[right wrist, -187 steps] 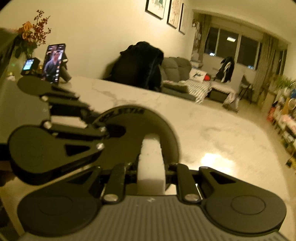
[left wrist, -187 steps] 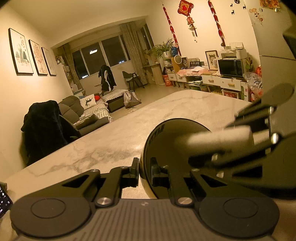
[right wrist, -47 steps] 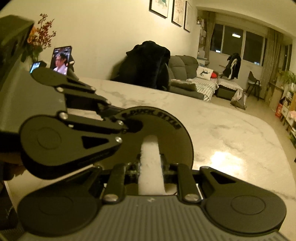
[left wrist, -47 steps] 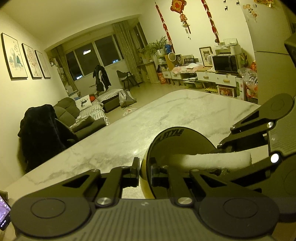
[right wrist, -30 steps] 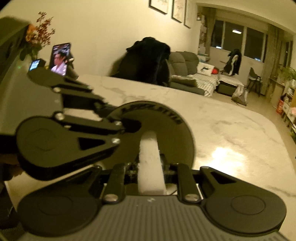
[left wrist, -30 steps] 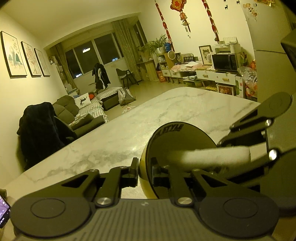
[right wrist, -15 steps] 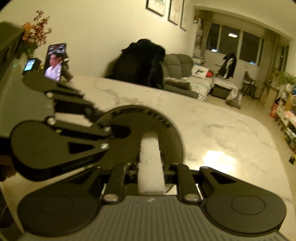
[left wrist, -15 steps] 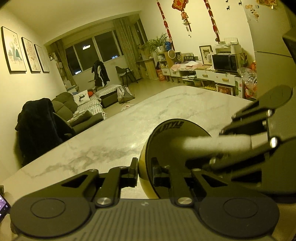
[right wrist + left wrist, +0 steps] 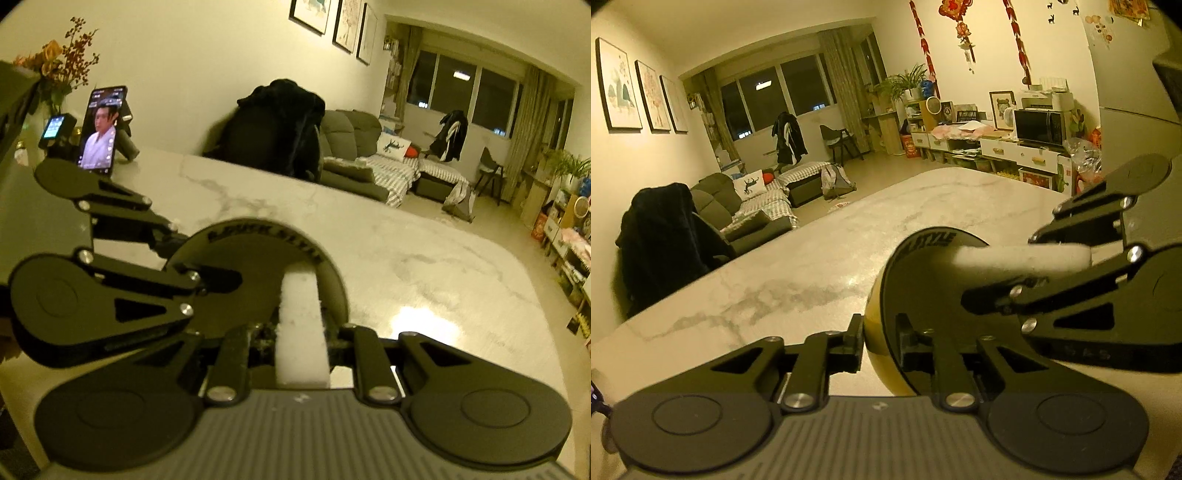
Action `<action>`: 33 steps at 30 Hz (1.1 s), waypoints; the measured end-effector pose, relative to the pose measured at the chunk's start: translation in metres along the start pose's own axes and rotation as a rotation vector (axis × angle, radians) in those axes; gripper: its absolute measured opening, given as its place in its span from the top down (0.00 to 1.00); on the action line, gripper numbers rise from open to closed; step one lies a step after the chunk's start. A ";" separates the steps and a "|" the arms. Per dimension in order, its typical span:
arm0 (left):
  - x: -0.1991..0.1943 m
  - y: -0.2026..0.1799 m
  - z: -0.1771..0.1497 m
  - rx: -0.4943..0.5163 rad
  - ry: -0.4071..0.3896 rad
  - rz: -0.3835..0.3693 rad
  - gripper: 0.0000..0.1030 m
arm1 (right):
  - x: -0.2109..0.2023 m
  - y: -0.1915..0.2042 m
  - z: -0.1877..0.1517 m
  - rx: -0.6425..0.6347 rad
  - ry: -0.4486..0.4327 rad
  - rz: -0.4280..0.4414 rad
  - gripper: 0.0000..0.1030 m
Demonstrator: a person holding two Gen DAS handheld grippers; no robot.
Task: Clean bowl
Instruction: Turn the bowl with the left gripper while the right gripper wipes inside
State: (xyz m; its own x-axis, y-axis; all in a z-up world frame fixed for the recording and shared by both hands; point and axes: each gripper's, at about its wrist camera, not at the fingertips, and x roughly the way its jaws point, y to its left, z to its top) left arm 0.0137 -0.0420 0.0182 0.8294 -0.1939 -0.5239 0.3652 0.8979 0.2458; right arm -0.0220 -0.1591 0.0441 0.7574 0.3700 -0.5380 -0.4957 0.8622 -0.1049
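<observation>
1. The bowl [image 9: 923, 291] is held on edge above the marble table [image 9: 798, 273], its dark inside facing the right gripper [image 9: 301, 332]. Its outside is yellow; lettering runs along the rim.
2. The bowl's rim sits between the fingers of the left gripper [image 9: 879, 339]: 1 finger lies against the yellow outside, the other inside the bowl. The jaws have just been opening, and a narrow gap shows at the outer finger. Whether the pads still press the rim cannot be told.
3. The right gripper is clamped on a white sponge [image 9: 301, 325]. The sponge's far end lies against the bowl's dark inner face, toward the right part of the rim as seen from the right wrist view.
4. In the left wrist view the sponge enters from the right and crosses the upper part of the bowl's inside.
5. On the table's far left corner, in the right wrist view, a phone [image 9: 101, 127] stands upright with its screen lit, beside a flower arrangement [image 9: 55, 62].
6. Beyond the table stand a chair draped with a dark coat [image 9: 275, 129] and a grey sofa [image 9: 351, 140].
</observation>
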 end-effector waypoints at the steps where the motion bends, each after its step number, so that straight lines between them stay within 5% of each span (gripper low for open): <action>1: 0.000 0.000 -0.002 -0.012 0.002 -0.009 0.74 | 0.000 0.001 -0.002 0.003 0.004 0.007 0.82; 15: 0.006 0.028 -0.029 -0.341 0.036 -0.110 0.78 | -0.003 0.008 -0.006 -0.010 -0.026 0.004 0.77; 33: -0.018 0.037 -0.026 -0.129 0.019 0.111 0.92 | -0.010 0.031 0.004 -0.066 -0.169 0.094 0.82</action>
State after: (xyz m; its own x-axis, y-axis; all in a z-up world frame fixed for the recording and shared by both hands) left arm 0.0012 0.0046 0.0156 0.8532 -0.0847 -0.5147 0.2137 0.9568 0.1970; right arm -0.0430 -0.1350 0.0500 0.7644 0.5049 -0.4010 -0.5899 0.7987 -0.1188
